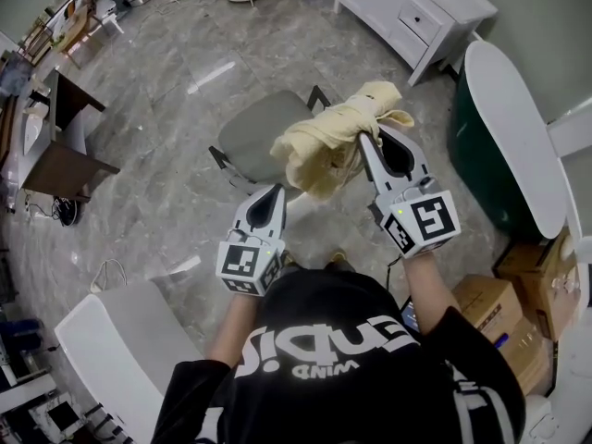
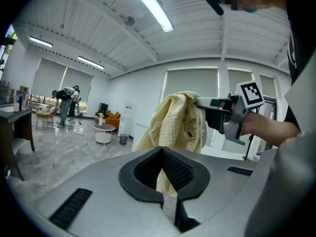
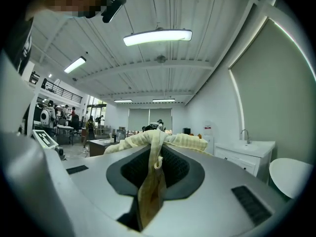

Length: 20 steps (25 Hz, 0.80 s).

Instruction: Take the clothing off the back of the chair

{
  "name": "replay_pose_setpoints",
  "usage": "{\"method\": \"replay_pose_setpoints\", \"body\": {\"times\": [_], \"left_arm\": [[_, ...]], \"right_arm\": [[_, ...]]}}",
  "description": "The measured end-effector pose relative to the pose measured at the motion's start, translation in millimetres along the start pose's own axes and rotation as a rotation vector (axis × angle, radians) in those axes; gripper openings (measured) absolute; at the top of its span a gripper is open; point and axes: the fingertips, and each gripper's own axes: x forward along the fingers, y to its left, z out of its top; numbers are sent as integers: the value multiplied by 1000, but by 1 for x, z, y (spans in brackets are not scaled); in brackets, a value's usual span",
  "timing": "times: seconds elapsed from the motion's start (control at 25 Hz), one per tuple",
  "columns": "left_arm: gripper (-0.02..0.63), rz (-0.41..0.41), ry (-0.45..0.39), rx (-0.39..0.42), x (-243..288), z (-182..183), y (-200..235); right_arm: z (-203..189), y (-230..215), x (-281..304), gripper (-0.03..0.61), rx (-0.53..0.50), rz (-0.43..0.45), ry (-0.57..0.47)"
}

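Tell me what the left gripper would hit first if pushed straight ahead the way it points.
The yellow garment, hanging directly ahead from the right gripper; the left gripper seems to pinch a strip of it.

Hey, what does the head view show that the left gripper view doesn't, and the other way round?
Only the head view shows the grey chair under the clothing, the white cabinet and the cardboard boxes. Only the left gripper view shows the ceiling lights, people far off at the left and a small round table. Both show the yellow garment held up in the air, with the jaws of the right gripper shut on it.
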Motion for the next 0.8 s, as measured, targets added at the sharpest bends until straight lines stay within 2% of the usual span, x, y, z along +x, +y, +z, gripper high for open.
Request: {"method": "replay_pose_setpoints", "body": {"times": [0.56,0.8], "left_arm": [[14,-79,-4,24,16,9,-28],[14,-121,-8,35,28,15,-41]], "right_arm": [[-8,-20,-82,66,20,-91,64],[-32,-24,-101,66,38,-126,94]]}}
